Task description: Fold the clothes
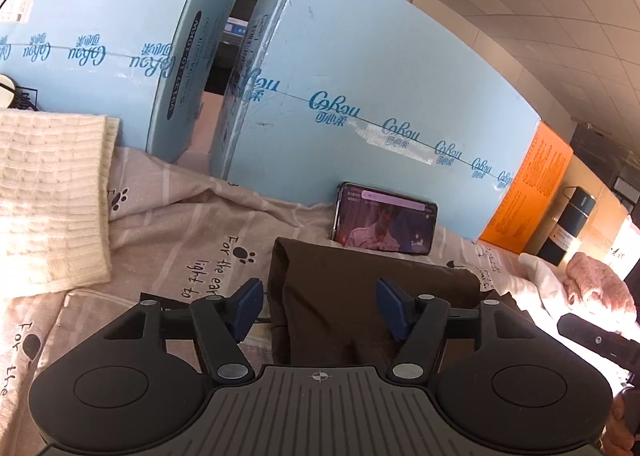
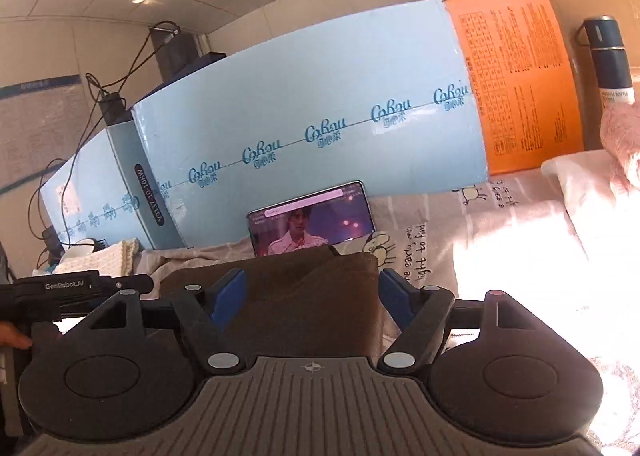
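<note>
Brown garment [image 1: 372,296] lies folded into a compact block on the printed bedsheet [image 1: 192,232], near edge toward both cameras, far edge just short of the phone [image 1: 386,218]. Left hand-held gripper [image 1: 318,306] has its blue pads spread, the garment's left part showing between and below them with clear gaps, nothing pinched. Right hand-held gripper [image 2: 310,302] is likewise spread wide over the right part of the same garment, pads not pressing on the cloth. Likely read: both sit at the near edge either letting go of a finished fold or lining up for the next one; cannot tell which. Garment looks like soft, matte, thick fabric, rounded at the folded edges, with a raised hump at the far left corner. Sheet is thin cotton, wrinkled, beige stripes with paw prints and lettering. A cream ribbed knit [image 1: 48,200] sits folded at the left, well apart, probably a done pile. Pink fuzzy knit [image 1: 596,284] and white cloth [image 1: 540,276] are heaped at the right, probably waiting. Pale-blue cartons [image 1: 380,96] with glossy tape stand behind as a back wall, with the phone propped against one, screen on. Dark flask [image 2: 610,56] stands by the orange box [image 2: 520,76].
</note>
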### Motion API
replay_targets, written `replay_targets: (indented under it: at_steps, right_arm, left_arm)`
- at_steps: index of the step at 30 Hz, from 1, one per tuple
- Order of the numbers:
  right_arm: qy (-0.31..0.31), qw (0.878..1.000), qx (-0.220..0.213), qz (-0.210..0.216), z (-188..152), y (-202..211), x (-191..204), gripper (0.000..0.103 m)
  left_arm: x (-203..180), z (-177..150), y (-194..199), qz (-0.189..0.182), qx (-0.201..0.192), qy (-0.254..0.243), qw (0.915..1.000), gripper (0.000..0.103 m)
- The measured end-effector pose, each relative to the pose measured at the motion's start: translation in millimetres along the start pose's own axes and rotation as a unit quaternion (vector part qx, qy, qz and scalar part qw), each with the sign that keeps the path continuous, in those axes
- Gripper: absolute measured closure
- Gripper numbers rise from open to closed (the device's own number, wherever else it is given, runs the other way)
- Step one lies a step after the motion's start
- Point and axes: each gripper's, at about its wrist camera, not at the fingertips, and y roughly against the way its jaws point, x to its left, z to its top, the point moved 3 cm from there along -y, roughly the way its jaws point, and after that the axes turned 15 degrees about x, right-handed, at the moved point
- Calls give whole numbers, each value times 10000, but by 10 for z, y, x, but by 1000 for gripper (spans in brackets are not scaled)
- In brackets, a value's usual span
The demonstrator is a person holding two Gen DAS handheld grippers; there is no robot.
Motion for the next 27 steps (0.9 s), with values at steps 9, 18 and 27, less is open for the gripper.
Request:
replay_targets:
  at_steps: [9, 18, 27]
  right_arm:
    - [1494, 9675, 906, 1826, -235, 33, 551, 18]
    - [2038, 9621, 1374, 1178, -400, -126, 798, 17]
    - [2507, 9534, 1519, 708, -493, -204, 896, 15]
  left_arm:
    - [214, -59, -95, -114, 265, 446, 9986, 39]
    - [192, -107, -171, -155, 414, 399, 9982, 38]
    - [204, -101, -163, -219, 446, 446, 9978, 37]
